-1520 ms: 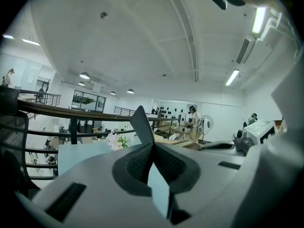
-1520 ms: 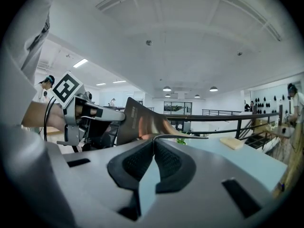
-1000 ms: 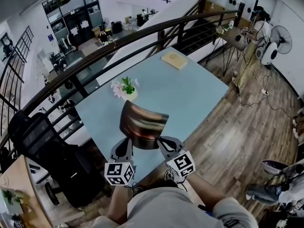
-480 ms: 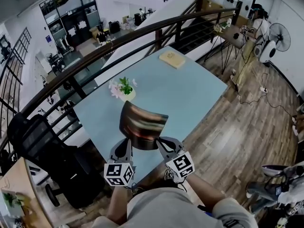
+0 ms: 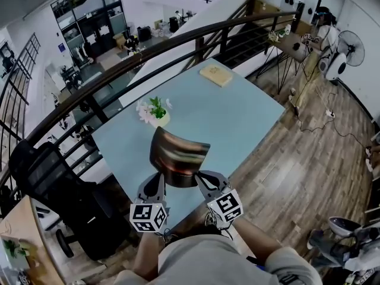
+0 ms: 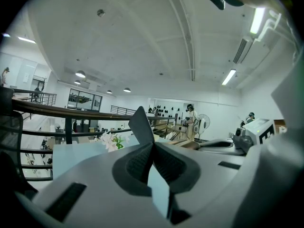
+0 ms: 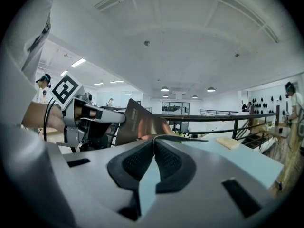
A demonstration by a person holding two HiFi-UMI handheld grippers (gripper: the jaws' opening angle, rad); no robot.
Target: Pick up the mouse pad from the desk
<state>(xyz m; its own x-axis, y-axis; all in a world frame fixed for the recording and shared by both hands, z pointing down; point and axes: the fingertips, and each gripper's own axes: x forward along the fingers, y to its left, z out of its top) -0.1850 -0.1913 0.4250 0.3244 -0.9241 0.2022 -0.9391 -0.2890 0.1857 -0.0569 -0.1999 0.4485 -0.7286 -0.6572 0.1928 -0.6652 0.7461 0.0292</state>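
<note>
Jaws of left gripper (image 5: 158,181) pinching shut on near-left edge of mouse pad (image 5: 178,155). Pad hanging above worktop (image 5: 243,120), apparently clear of it, curling upward between both tools, flower pot (image 5: 155,114) beyond it. Jaws of right gripper (image 5: 203,180) clamping shut on near-right edge likewise. Pick-up step looking essentially done, pad riding in air. Next move calling for steady matched hold, both hands travelling together so thin pad is not slipping or twisting.
</note>
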